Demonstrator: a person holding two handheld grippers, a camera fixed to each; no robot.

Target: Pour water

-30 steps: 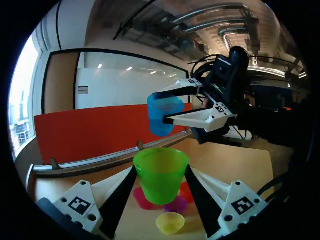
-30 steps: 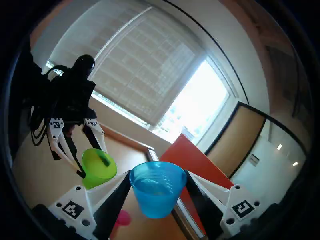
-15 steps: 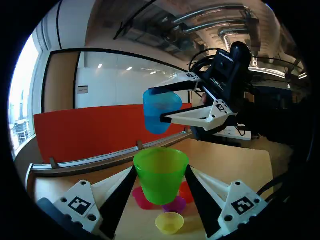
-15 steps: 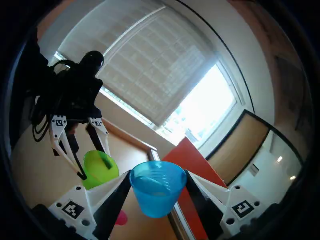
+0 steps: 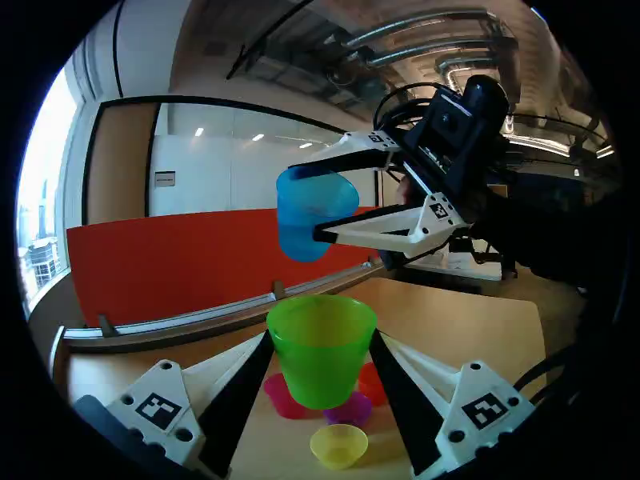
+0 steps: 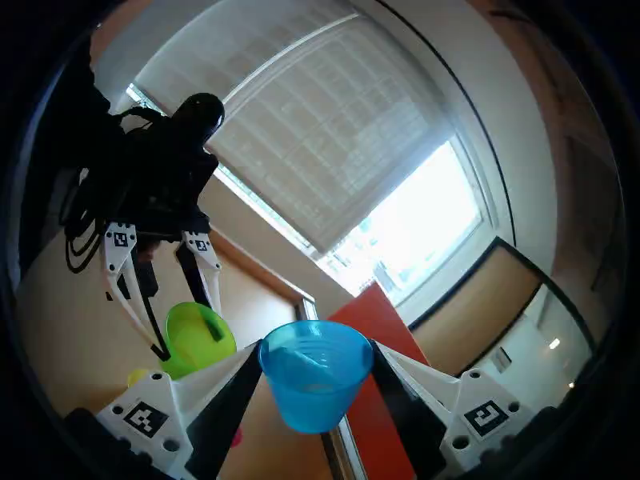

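Note:
In the left gripper view my left gripper (image 5: pixel 320 364) is shut on an upright green cup (image 5: pixel 322 348), held above the table. Higher up, my right gripper (image 5: pixel 320 200) is shut on a blue cup (image 5: pixel 310 210) that tilts toward the left, above and slightly behind the green cup. The right gripper view shows the blue cup (image 6: pixel 315 384) between my own fingers with a little water inside. Farther off in that view, the left gripper (image 6: pixel 182 320) holds the green cup (image 6: pixel 197 336).
Small coloured cups lie on the wooden table (image 5: pixel 464 320) under the green cup: pink (image 5: pixel 282 396), purple (image 5: pixel 350 410), red (image 5: pixel 373 382) and yellow (image 5: pixel 339 445). An orange panel (image 5: pixel 160 256) backs the table. A window with blinds (image 6: pixel 336 152) is behind the left gripper.
The right gripper has carried the blue cup up and to the left and tipped it further. The left gripper and green cup stayed still.

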